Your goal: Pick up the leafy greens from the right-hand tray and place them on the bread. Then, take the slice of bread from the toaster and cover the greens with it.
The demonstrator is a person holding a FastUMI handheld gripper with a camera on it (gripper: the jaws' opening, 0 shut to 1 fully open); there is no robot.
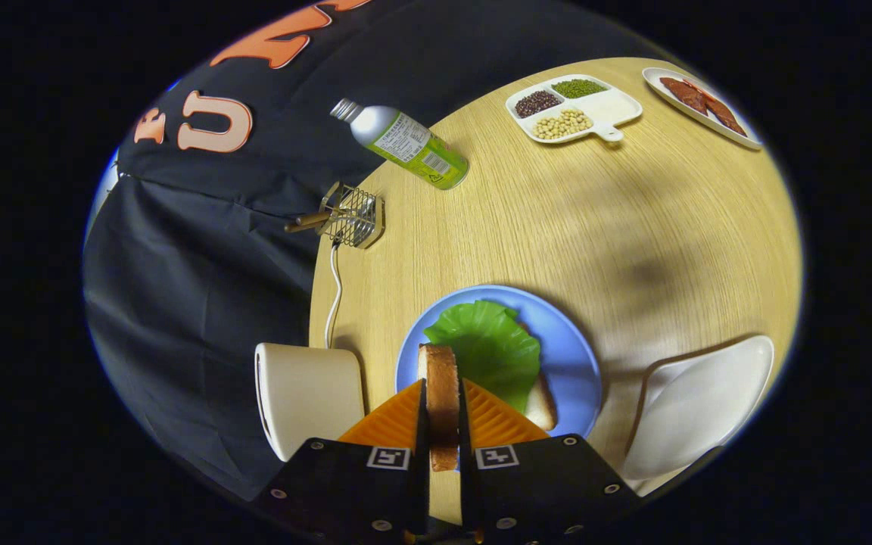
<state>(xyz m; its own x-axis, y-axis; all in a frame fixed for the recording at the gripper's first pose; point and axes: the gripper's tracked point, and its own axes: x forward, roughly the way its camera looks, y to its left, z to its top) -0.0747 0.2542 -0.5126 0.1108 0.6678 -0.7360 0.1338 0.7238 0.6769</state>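
Toasted bread slice, one, clamped upright in gripper; below, seemingly one leafy green, one plate.

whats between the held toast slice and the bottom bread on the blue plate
In the gripper view, the leafy greens lie between: they cover the bottom bread, under the toast slice the gripper holds.

A round light-wood table stands against the booth's black cloth wall, soft shadows crossing its top.
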